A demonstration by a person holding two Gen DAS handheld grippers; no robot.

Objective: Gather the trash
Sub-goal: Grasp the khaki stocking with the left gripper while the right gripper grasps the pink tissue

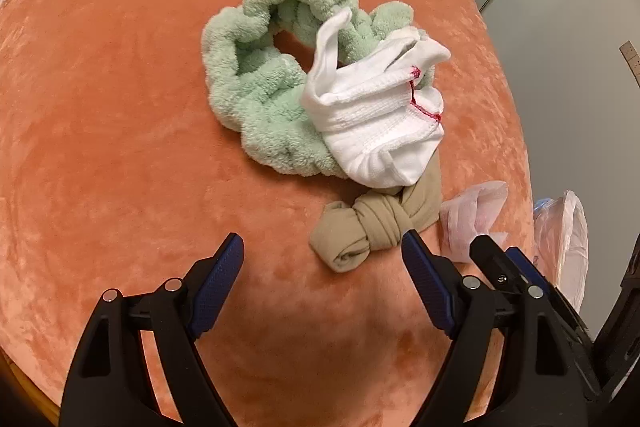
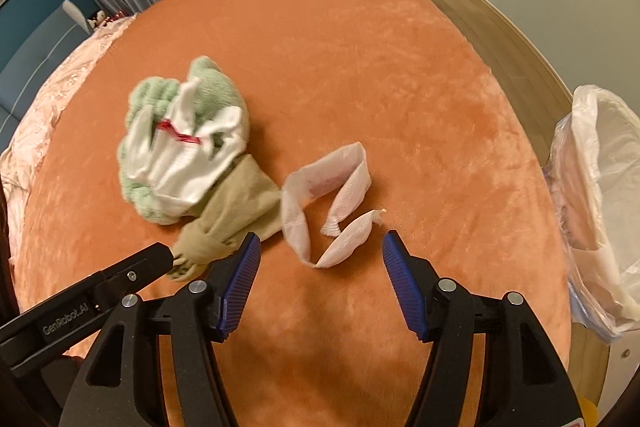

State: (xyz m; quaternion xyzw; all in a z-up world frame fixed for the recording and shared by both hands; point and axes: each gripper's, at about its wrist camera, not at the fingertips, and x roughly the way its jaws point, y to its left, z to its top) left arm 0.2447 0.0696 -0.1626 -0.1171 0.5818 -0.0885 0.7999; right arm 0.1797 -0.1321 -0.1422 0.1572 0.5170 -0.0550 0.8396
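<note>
Tissue [image 2: 326,193] lay on the orange bed [image 2: 360,47], just past our right claw [image 2: 318,247], jaws wide, empty. Left claw [image 1: 322,247] wide too, nr tan sock [image 1: 372,223]. Bin bag [image 2: 600,195] far right.

Wide open bed [image 2: 360,39] toward the far edge and the left side, nothing there. Mid-bed, the clothes heap [image 1: 304,99] blocks the way, knotted stocking [image 1: 368,227] at its near end. Just right, the tissue strip [image 2: 328,195]. Off the right edge, the bag [image 2: 600,187].
</note>
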